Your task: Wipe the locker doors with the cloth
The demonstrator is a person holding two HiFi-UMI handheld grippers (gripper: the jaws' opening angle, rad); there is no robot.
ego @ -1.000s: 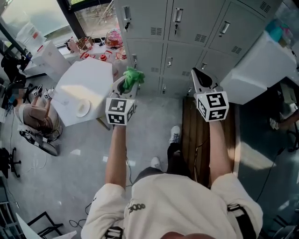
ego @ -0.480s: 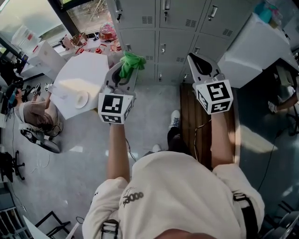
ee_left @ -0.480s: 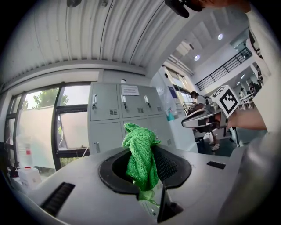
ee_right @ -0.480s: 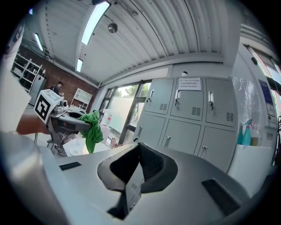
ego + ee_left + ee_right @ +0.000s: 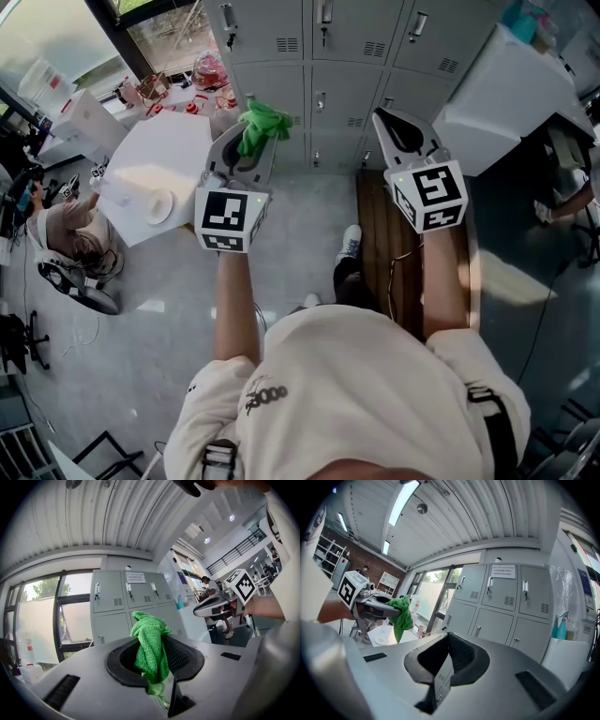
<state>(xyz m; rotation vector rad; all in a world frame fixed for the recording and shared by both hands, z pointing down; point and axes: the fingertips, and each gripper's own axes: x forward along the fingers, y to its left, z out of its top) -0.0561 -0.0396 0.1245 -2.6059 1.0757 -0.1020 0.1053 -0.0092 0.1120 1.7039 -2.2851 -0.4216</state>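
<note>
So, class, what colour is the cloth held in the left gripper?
The cloth is bright green, clearest in the left gripper view.

One left hand-held gripper, one right hand-held gripper, one green cloth, at least six locker doors.

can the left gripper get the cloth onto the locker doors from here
Probably yes. The left gripper is shut on the green cloth, and nothing stands between it and the locker doors ahead; it is not touching them yet, so it must move forward.
</note>
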